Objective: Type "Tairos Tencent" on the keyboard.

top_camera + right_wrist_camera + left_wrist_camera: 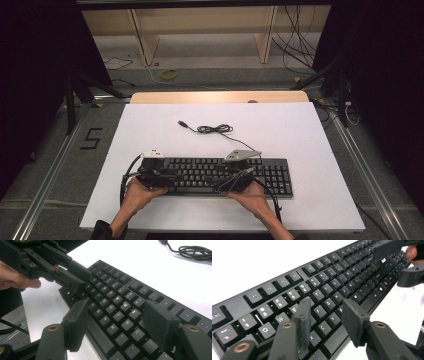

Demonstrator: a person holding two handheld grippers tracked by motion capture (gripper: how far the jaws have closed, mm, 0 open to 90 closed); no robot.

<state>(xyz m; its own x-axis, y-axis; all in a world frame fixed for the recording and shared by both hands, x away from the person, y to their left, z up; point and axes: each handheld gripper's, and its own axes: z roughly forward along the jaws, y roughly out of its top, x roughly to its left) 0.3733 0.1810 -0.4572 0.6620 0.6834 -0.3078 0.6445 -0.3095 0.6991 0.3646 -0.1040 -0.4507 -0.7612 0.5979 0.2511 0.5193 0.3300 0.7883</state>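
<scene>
I hover both grippers, left (325,315) and right (120,322), jaws spread, over the black keyboard (220,175) lying near the table's front edge; contact seems absent. Dropping unevenly could mash keys or skew it.
</scene>
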